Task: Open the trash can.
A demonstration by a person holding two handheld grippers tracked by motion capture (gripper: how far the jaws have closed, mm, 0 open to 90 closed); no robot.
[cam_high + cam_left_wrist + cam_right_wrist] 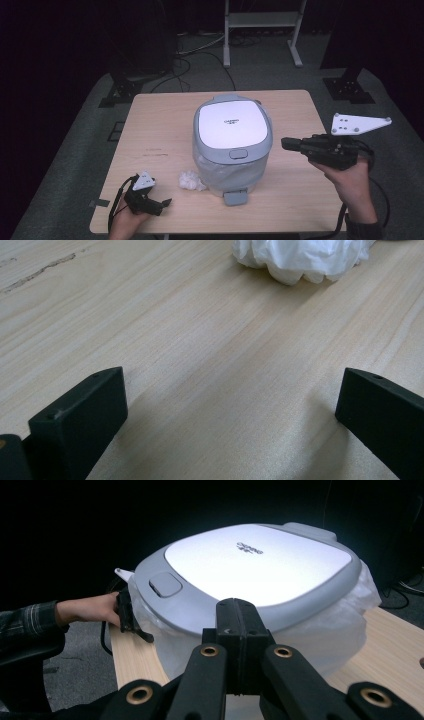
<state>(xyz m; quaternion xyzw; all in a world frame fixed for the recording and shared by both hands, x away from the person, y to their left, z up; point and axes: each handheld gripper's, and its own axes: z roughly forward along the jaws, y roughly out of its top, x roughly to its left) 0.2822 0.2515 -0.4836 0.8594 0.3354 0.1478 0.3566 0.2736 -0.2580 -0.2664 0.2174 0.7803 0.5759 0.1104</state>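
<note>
A grey and white pedal bin (232, 135) with its lid down stands mid-table, a clear liner bag showing under the rim; it also fills the right gripper view as the bin (250, 570). A crumpled white tissue (190, 180) lies on the table to the bin's left, and appears as the tissue (300, 257) ahead of the left jaws. My left gripper (165, 204) rests low on the table at the front left, open, with nothing between its jaws (230, 405). My right gripper (286, 144) hovers to the right of the bin, level with its lid, shut and empty (239, 630).
The wooden table (155, 130) has bare room left and right of the bin. The bin's pedal (235, 197) sticks out toward the front edge. Dark stands and cables sit on the floor behind the table.
</note>
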